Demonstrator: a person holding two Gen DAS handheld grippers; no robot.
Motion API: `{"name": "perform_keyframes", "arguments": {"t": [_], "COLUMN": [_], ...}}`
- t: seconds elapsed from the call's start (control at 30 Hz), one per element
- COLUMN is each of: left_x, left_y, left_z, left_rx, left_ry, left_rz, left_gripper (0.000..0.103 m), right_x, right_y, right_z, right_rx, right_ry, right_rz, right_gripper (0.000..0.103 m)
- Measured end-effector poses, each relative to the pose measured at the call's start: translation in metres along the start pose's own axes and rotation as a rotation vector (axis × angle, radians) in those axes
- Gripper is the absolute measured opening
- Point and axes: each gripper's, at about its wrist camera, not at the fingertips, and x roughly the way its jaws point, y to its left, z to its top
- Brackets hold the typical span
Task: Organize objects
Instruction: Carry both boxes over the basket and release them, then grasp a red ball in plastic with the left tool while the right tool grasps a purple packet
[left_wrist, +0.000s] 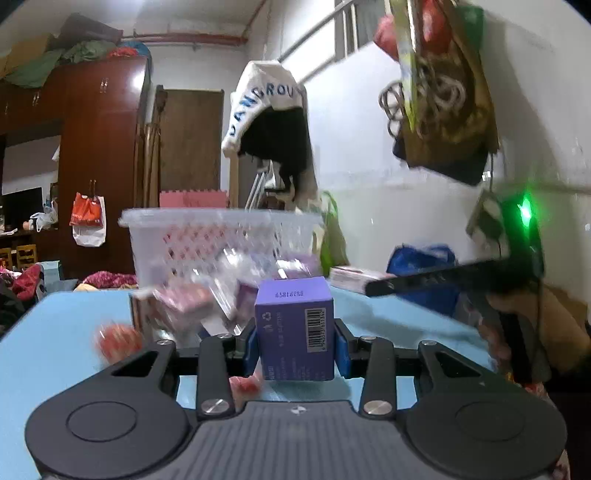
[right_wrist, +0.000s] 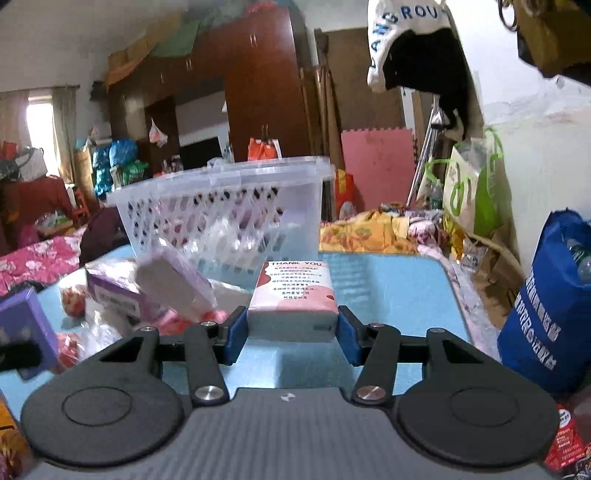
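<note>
The left gripper is clenched on a purple box, its blue pads pressed to the box's two side faces, barcode turned toward the camera. The box stands taller than it is wide between the jaws and hangs clear of the blue table. From this claw the clear lattice basket lies at about eleven o'clock, beyond a loose heap of pink and purple packets that sit between claw and basket. A red round item rests on the table at about nine o'clock, blurred.

In the right wrist view, the right gripper is clamped on a pink and white tissue pack printed with "THANK YOU", pads on its two short ends, so the pack's long axis runs across the jaws. The pack appears lifted just off the table. The basket lies from this claw at about eleven o'clock too, its rim tilted and its near wall close behind the pack, with bare table in between. At nine o'clock the purple box shows at the frame edge.

The right hand looks the nearer to the basket with the clearer path; likely both loads must rise above the rim before release.
</note>
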Motion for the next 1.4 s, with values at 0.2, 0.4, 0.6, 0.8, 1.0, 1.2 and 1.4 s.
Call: {"name": "perform_keyframes", "arguments": {"t": [0.2,0.4,0.6,0.8,1.0,1.2,1.4], "left_x": [0.019,0.097,0.180,0.136,0.041,0.010,0.023], "left_y": [0.030,0.076,0.111,0.112,0.083,0.056,0.042], "left_z": [0.067,0.141,0.149,0.136,0.079,0.007,-0.007], "left_rx": [0.012,-0.061,-0.158,-0.151,-0.102,-0.070,-0.002], "left_ry": [-0.035,0.033,0.230,0.155,0.081,0.119,0.174], "left_rz": [0.033,0.126,0.118,0.083,0.073,0.060,0.019], "left_gripper": [0.044,0.044,0.066,0.074,0.086,0.086,0.086], "right_x": [-0.007,0.050,0.102,0.063,0.020,0.029,0.050], "right_y": [0.023,0.045,0.052,0.048,0.049,0.041,0.064], "right_z": [0.058,0.123,0.136,0.119,0.067,0.029,0.030], "right_rx": [-0.021,-0.030,-0.084,-0.120,-0.175,-0.090,-0.194], "right_ry": [-0.105,-0.099,-0.002,-0.039,-0.030,0.030,0.059], "right_rz": [0.057,0.059,0.009,0.014,0.069,0.174,0.147], "right_gripper": [0.055,0.054,0.065,0.100,0.103,0.103,0.079]}}
